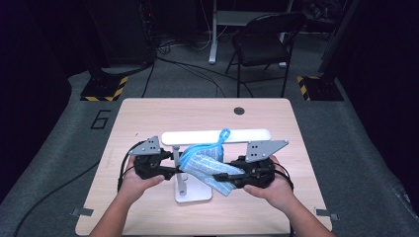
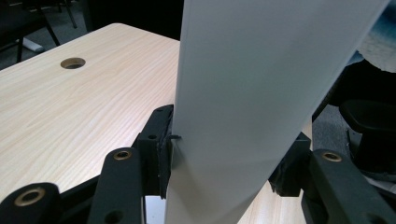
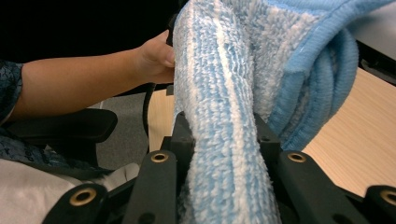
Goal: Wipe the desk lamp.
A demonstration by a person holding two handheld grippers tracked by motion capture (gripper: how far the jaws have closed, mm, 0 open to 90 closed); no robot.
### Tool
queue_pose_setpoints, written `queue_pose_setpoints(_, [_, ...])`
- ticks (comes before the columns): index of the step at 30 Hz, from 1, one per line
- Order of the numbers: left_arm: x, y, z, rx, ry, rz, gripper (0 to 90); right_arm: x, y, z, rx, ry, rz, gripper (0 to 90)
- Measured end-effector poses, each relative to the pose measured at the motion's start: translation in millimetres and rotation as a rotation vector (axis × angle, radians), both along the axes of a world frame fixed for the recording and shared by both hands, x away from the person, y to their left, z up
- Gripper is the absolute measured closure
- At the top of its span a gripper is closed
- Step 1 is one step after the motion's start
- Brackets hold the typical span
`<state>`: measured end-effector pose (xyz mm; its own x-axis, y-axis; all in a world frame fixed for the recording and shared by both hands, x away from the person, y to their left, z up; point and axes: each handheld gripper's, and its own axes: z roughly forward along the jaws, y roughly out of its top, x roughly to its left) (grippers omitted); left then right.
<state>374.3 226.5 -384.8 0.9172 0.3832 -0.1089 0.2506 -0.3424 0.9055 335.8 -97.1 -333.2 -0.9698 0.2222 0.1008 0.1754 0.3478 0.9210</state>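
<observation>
A white T-shaped stand (image 1: 197,137) rises from a flat base (image 1: 195,196) in the middle of the table. A blue and white striped towel (image 1: 207,160) hangs off its top bar, its blue hem loop sticking up above the bar. My left gripper (image 1: 177,170) comes in from the left and is shut on the stand's upright post (image 2: 252,93), a pad pressed to each side. My right gripper (image 1: 220,177) reaches in from the right and is shut on a bunched fold of the towel (image 3: 224,116). In the right gripper view the person's other hand (image 3: 156,58) shows behind the cloth.
The light wooden table (image 1: 148,113) has a round cable hole (image 1: 239,110) near its far edge. A black folding chair (image 1: 264,39) and cables stand on the floor beyond. Yellow-black striped stand feet (image 1: 104,91) flank the table's far corners.
</observation>
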Motion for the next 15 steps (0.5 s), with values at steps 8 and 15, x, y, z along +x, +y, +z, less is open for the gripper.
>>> queue_pose_setpoints(8, [-0.1,0.0,-0.1,-0.005,0.006,0.0,49.8,-2.4,-10.2,-7.3,0.002,0.001,-0.021,69.2])
queue_pose_setpoints(15, [-0.2,0.0,-0.1,-0.002,0.004,0.001,49.8,-1.5,-23.3,-17.9,0.001,0.019,-0.078,69.0])
